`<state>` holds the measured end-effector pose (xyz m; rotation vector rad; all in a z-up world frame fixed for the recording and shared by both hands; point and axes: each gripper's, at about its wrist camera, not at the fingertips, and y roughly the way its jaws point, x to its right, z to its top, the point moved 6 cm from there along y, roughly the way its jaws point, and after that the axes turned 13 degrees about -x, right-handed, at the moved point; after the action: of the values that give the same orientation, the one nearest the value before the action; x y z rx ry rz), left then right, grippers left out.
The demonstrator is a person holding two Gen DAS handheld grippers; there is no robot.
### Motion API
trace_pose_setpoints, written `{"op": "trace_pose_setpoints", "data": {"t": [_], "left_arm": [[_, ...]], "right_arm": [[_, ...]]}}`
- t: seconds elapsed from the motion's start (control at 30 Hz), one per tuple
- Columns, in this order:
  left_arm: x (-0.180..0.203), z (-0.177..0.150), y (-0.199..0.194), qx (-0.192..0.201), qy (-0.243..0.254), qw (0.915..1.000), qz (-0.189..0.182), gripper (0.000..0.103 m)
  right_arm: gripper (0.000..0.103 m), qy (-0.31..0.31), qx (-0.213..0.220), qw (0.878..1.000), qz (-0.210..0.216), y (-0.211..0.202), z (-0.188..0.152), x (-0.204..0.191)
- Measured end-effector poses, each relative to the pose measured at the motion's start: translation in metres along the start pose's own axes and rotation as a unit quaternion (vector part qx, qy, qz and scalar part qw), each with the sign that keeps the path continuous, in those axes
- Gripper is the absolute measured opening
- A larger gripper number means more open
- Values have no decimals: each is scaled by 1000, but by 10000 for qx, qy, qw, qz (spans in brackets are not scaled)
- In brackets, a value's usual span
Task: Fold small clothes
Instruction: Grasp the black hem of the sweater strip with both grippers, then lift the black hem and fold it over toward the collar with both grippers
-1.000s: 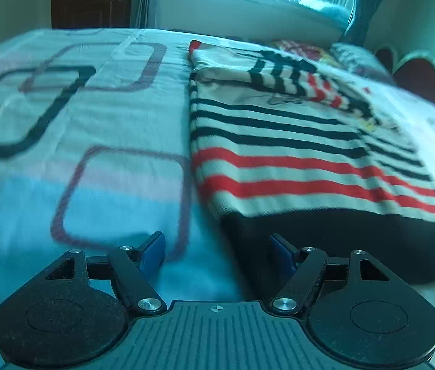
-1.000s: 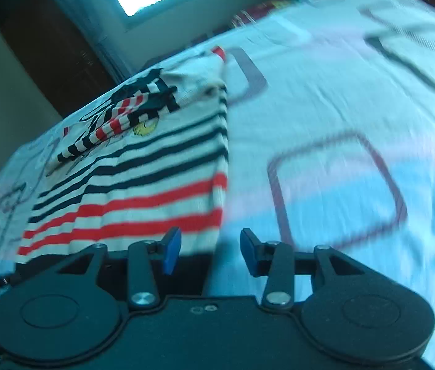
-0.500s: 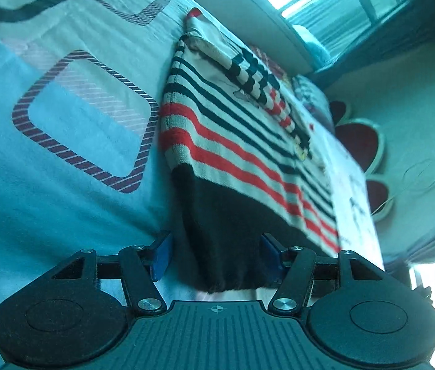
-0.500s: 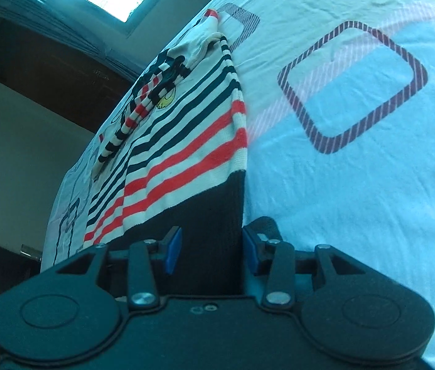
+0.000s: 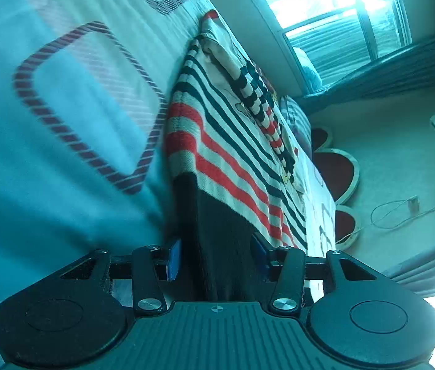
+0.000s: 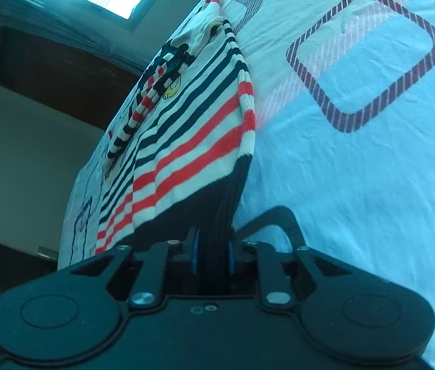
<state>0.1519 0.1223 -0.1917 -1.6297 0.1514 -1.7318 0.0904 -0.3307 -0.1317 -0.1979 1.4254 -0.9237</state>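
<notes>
- On the bedsheet point(image 5: 48, 160), a striped sweater point(image 5: 226, 141) lies lengthwise, its dark hem nearest the grippers.
- Left gripper point(image 5: 216, 260) spread around the hem; right gripper point(image 6: 213, 254) clamped on it.

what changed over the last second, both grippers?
Both grippers moved in onto the striped sweater's black hem. The right gripper closed on it; the left gripper now straddles the hem with its jaws apart, not clamped. The hem corners look raised off the bedsheet. The sleeves stayed folded across the chest.
</notes>
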Motion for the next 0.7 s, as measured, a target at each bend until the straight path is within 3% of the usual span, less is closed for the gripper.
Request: {"op": "trace_pose_setpoints", "data": {"t": [0.07, 0.13, 0.2, 0.33, 0.47, 0.53, 0.57, 0.7], "left_arm": [[9, 6, 8, -41, 193, 9993, 314, 5], [13, 10, 11, 65, 269, 9983, 513, 5], [19, 11, 0, 370, 243, 9988, 196, 5], [25, 7, -28, 793, 392, 9959, 178, 5], [9, 3, -27, 718, 319, 9963, 350, 5], [-5, -2, -13, 558, 305, 9953, 730, 5], [-11, -4, -9, 576, 216, 9958, 681, 5], [-12, -4, -12, 694, 76, 9960, 563, 5]], "right_arm": [[7, -115, 46, 9998, -172, 3, 4, -6], [7, -334, 139, 9991, -229, 0, 6, -15], [7, -543, 288, 9978, -267, -11, 8, -26], [6, -950, 553, 9936, -249, -40, 6, -46], [6, -1038, 558, 9920, -449, -42, -2, -39], [6, -790, 374, 9941, -645, -29, -3, -14], [6, -671, 241, 9937, -863, -19, -4, -2], [6, -589, 354, 9951, -709, -21, -8, 0]]}}
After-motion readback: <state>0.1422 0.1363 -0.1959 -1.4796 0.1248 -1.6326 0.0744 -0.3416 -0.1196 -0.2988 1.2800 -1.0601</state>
